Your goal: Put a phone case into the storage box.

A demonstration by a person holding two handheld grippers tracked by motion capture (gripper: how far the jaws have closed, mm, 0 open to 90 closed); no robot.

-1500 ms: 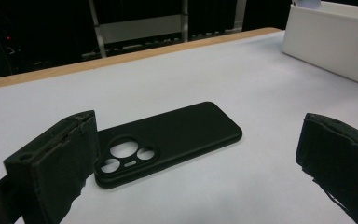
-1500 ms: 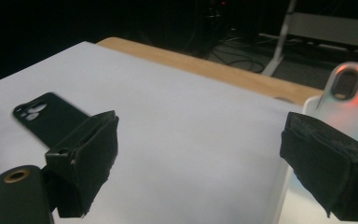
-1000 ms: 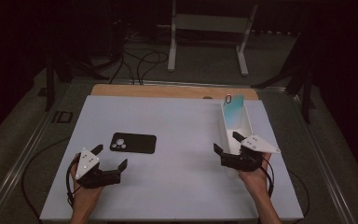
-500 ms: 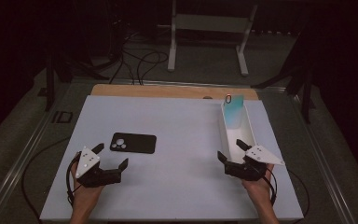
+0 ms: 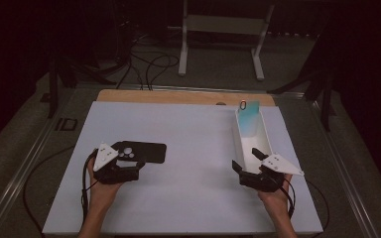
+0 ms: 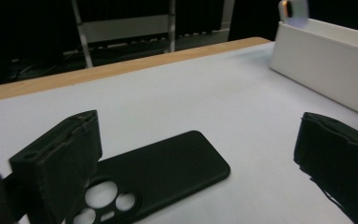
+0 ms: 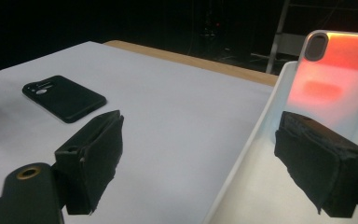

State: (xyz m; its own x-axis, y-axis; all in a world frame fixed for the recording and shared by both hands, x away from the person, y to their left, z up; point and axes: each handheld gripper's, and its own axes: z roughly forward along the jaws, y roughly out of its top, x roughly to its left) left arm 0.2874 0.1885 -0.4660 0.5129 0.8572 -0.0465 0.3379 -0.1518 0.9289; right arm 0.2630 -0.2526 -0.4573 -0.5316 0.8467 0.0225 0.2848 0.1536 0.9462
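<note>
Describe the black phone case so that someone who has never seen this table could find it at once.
On the white table, look at the near left part, just ahead of the left gripper. The black phone case lies flat there, with round camera cut-outs at the end next to the gripper. Unlike the phone leaning in the white tray at the right, it is matte black and lies on the bare table.
</note>
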